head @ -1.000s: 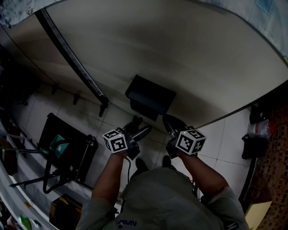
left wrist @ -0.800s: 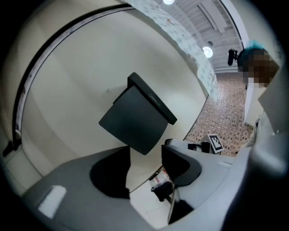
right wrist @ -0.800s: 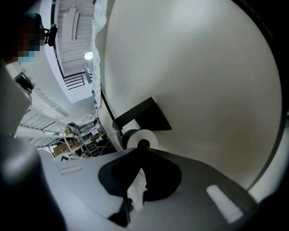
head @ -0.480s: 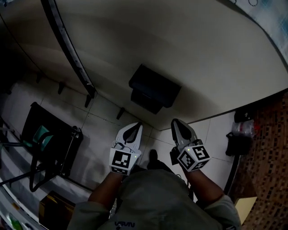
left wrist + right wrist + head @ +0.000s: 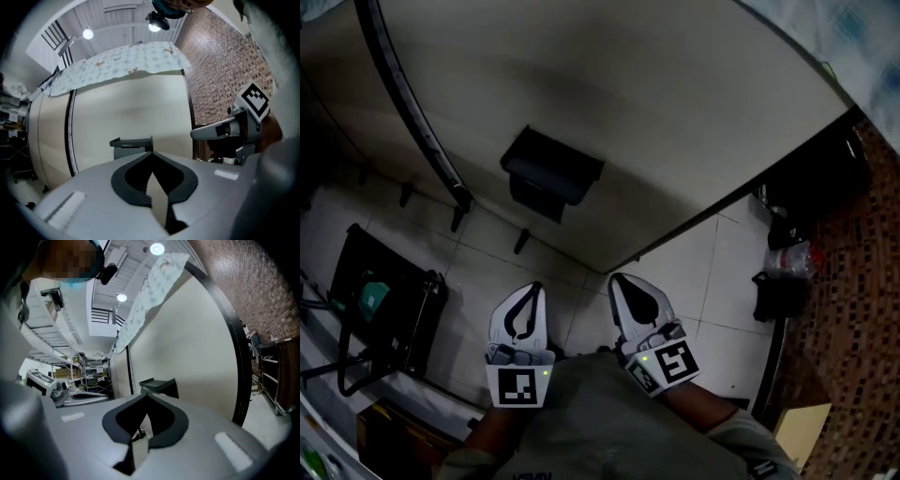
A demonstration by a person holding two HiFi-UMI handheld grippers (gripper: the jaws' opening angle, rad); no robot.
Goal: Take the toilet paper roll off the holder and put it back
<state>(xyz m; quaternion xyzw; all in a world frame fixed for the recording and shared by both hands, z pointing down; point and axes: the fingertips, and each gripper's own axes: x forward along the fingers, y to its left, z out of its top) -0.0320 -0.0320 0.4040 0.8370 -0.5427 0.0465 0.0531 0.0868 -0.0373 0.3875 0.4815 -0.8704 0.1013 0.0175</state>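
The dark toilet paper holder (image 5: 551, 173) is fixed to the beige wall; it also shows in the left gripper view (image 5: 131, 143) and the right gripper view (image 5: 159, 385). No paper roll shows in any view. My left gripper (image 5: 531, 288) is shut with nothing between its jaws, held low near my body, well short of the holder. Beside it, my right gripper (image 5: 617, 279) is also shut and empty. Both point toward the wall. The left gripper's closed tips (image 5: 151, 153) sit below the holder, and so do the right gripper's closed tips (image 5: 146, 394).
A black vertical rail (image 5: 403, 103) runs down the wall left of the holder. A black wheeled stand (image 5: 375, 309) sits on the tiled floor at the left. Dark bags (image 5: 783, 281) and a brick-patterned surface (image 5: 853, 281) are at the right.
The left gripper's jaws have shut from open. Both grippers have drawn back toward my body, away from the holder.
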